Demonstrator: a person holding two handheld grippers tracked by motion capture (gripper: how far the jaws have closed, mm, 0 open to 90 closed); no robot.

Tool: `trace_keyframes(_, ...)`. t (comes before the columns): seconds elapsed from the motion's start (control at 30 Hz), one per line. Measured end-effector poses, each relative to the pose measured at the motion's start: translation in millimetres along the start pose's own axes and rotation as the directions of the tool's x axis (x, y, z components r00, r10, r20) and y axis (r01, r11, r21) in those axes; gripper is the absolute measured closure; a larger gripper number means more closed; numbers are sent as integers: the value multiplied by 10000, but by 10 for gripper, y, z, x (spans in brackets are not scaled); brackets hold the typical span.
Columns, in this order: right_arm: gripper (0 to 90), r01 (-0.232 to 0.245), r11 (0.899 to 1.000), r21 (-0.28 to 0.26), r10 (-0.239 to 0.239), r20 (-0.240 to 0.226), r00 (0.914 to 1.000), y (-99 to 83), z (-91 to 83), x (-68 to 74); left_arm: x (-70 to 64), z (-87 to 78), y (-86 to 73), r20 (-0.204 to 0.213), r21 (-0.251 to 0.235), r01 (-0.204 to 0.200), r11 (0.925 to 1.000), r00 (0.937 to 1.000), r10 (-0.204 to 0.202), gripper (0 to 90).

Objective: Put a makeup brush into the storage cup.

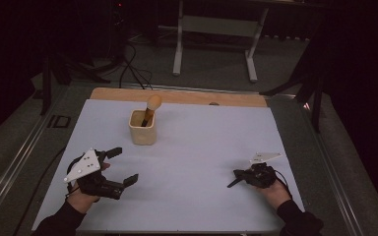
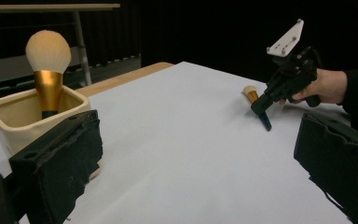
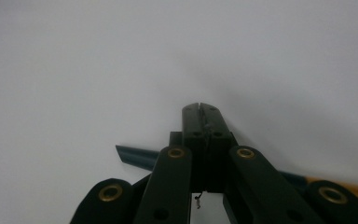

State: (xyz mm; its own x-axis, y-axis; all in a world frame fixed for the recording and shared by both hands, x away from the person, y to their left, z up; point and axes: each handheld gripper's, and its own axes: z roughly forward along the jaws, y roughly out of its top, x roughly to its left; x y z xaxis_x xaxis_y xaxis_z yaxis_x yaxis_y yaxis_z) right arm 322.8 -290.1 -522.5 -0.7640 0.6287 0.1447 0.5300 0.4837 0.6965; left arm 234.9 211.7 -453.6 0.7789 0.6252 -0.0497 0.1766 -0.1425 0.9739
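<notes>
A cream square cup (image 1: 142, 129) stands on the white sheet at the back left, with a makeup brush (image 1: 152, 103) upright in it, its tan head up. The left gripper view has the cup (image 2: 9, 116) close on the left with that brush (image 2: 48, 51) in it. My left gripper (image 1: 125, 165) lies open near the front left, nothing between its jaws. My right gripper (image 1: 241, 178) is at the front right, shut on a second makeup brush (image 2: 251, 93). Its dark handle (image 3: 130, 156) sticks out to one side and the gold ferrule to the other, low over the sheet.
The white sheet (image 1: 202, 147) covers most of the table, with a wooden strip (image 1: 177, 96) along the far edge. Behind the table stands a metal desk frame (image 1: 216, 29). Cables lie on the floor at the back left.
</notes>
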Motion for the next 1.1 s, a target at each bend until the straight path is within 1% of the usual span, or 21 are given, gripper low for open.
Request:
trace_keyframes(0.07,900,-43,9997,-226,43,-7,10000,-7,-55,-11,-2,0,0,3,3,-6,10000,10000,6,15)
trace_keyframes(0.17,900,-212,9985,-498,217,103,9997,-38,-172,-42,-2,-1,1,-24,15,-14,10000,10000,14,15)
trace_keyframes(0.3,900,-507,9965,-661,529,321,9981,-131,-296,-113,0,-2,-1,-11,20,-19,10000,10000,19,15)
trace_keyframes(0.33,900,-557,9964,-634,584,412,9974,-157,-320,-137,1,-1,-1,-9,15,-7,10000,10000,7,15)
trace_keyframes(0.43,900,-775,9948,-662,812,559,9951,-222,-362,-197,2,3,1,2,-14,22,10000,10000,-22,15)
trace_keyframes(0.53,900,-994,9933,-593,1036,714,9921,-284,-377,-252,1,5,2,-10,20,-5,10000,10000,5,15)
trace_keyframes(0.7,900,-1201,9921,-357,1231,1017,9872,-378,-383,-343,-1,-2,6,-25,-9,5,10000,10000,-5,15)
trace_keyframes(0.83,900,-1459,9887,-353,1493,1295,9803,-426,-395,-431,2,-3,7,-22,-12,25,10000,10000,-25,15)
trace_keyframes(0.9,900,-1558,9867,-468,1609,1397,9770,-431,-390,-474,-1,0,8,-19,5,-2,10000,10000,2,15)
trace_keyframes(0.97,900,-1614,9858,-471,1667,1491,9747,-416,-383,-502,-2,4,8,-19,0,11,10000,10000,-11,15)
trace_keyframes(1.07,900,-1549,9869,-443,1600,1597,9741,-389,-367,-536,-1,4,7,-15,19,19,10000,10000,-19,15)
trace_keyframes(1.1,900,-1589,9863,-441,1641,1637,9728,-377,-359,-541,0,4,7,-22,19,21,10000,10000,-21,15)
